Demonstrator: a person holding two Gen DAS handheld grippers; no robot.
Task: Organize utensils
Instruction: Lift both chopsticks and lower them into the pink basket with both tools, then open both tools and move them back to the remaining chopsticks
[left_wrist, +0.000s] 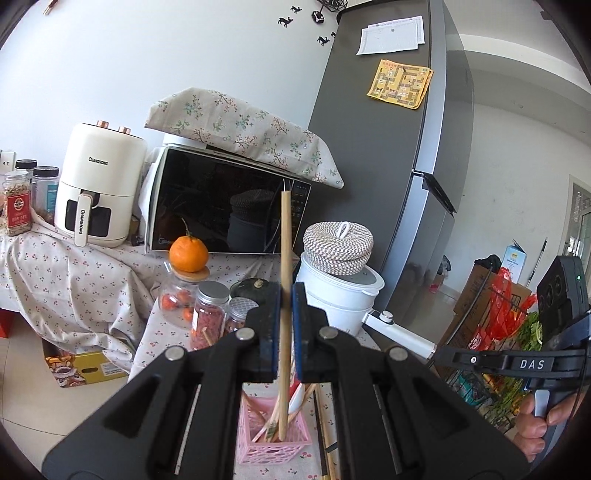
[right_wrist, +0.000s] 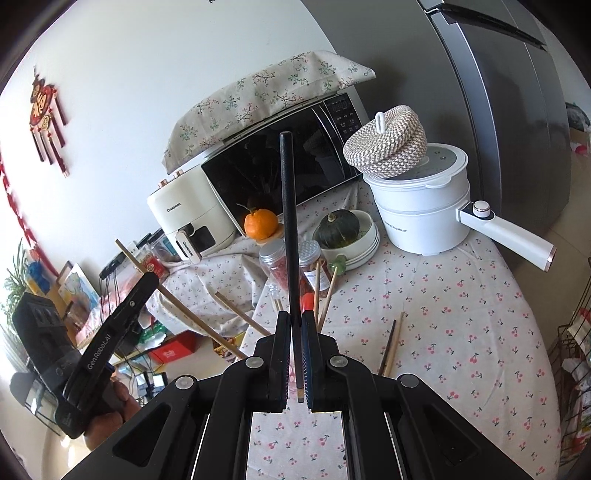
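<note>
the left gripper (left_wrist: 284, 328) is clamping a pale wooden chopstick (left_wrist: 285, 258) between its blue pads, the round stick standing upright at the centre of the left wrist view with its lower end reaching into a pink plastic lattice basket (left_wrist: 275, 441) at the bottom of the frame, where more wooden utensils are leaning. the right gripper (right_wrist: 295, 354) is pinching a slim, glossy black chopstick (right_wrist: 289, 229), also upright, in the middle of the right wrist view. just right of it, a loose pair of chopsticks (right_wrist: 390, 347) is lying flat on the cherry-print tablecloth (right_wrist: 461, 332). further up the frame, metal-lidded jars (right_wrist: 275, 266), a dark green squash (right_wrist: 339, 229) in a white bowl and an orange (right_wrist: 260, 222) are sitting together. behind them, a white pot (right_wrist: 424, 210) is carrying a woven coiled mat, and a black-fronted microwave (left_wrist: 225, 203) is lying under a floral cloth beside a cream air fryer (left_wrist: 98, 184). a grey fridge (left_wrist: 388, 166) is rising at the upper right against a white wall.
</note>
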